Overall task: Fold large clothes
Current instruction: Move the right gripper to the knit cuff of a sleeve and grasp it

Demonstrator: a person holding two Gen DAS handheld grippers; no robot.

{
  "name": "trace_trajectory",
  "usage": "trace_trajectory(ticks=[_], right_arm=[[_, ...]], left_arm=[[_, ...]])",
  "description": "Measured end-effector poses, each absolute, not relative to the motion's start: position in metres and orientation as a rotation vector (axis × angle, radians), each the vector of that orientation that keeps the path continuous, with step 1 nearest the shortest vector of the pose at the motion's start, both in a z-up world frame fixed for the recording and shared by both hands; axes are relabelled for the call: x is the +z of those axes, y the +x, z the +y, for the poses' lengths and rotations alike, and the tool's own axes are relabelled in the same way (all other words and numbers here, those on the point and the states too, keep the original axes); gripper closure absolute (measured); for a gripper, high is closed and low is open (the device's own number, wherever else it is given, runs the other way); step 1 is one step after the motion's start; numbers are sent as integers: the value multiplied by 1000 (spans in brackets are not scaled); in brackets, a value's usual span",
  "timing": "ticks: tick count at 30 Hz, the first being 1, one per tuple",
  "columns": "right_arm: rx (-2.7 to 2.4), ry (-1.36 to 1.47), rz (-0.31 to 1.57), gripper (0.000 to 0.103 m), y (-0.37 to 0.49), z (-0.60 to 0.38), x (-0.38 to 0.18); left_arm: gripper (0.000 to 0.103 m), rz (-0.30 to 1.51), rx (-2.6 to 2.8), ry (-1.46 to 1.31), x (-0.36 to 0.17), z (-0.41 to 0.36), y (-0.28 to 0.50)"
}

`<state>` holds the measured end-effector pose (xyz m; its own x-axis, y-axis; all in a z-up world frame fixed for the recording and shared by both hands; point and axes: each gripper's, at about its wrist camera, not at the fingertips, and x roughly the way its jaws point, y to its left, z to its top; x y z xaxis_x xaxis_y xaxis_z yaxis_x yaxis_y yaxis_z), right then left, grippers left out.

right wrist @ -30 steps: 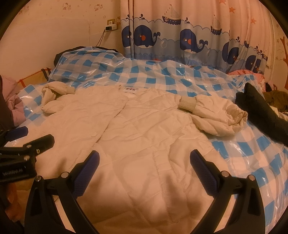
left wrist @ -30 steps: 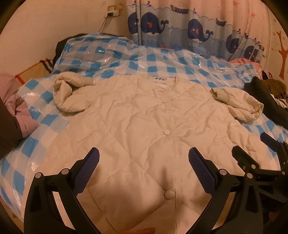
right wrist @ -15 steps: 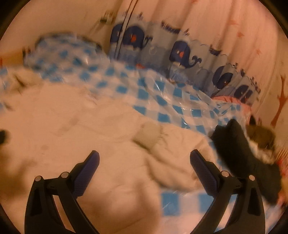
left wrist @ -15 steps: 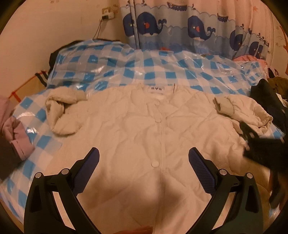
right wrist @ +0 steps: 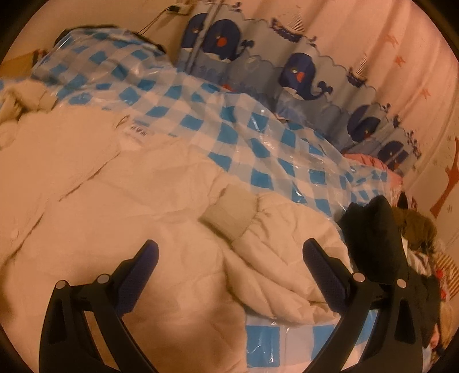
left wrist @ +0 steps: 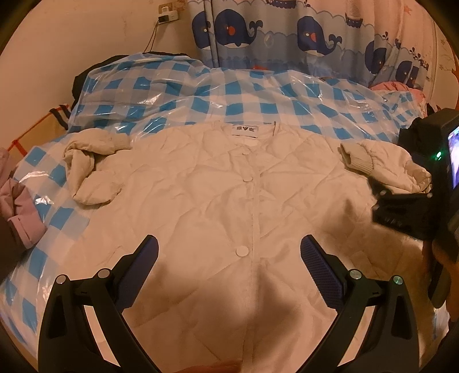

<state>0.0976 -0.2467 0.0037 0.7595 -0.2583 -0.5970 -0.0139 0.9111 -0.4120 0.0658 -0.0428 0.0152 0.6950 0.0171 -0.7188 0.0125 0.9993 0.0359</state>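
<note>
A cream quilted jacket lies face up on the bed, buttoned, collar label at the far side. Its left sleeve is bunched up; its right sleeve is folded inward with a knit cuff. My left gripper hovers open over the jacket's lower front, nothing between its fingers. My right gripper stands open just above the right sleeve, near the cuff. In the left wrist view the right gripper's body and its lit screen show at the right edge, beside that sleeve.
A blue-and-white checked cover under clear plastic spreads over the bed. Dark clothes are piled at the right, pink clothing at the left. A whale-print curtain hangs behind, with a wall socket and cord.
My right gripper has swung right and forward from the jacket's hem toward the right sleeve and cuff. My left gripper has risen and drawn back, centring on the jacket front. Both stay open.
</note>
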Motion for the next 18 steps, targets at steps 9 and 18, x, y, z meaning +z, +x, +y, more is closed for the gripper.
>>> trace_trajectory(ticks=[9,18], right_arm=[[-175,-415,771,6,147,-269,0],[-150,-522,944,9,203,-268,-41]], left_arm=[[7,825,13,-7,13,-27,73],[7,848,6,-6,7,-28,76]])
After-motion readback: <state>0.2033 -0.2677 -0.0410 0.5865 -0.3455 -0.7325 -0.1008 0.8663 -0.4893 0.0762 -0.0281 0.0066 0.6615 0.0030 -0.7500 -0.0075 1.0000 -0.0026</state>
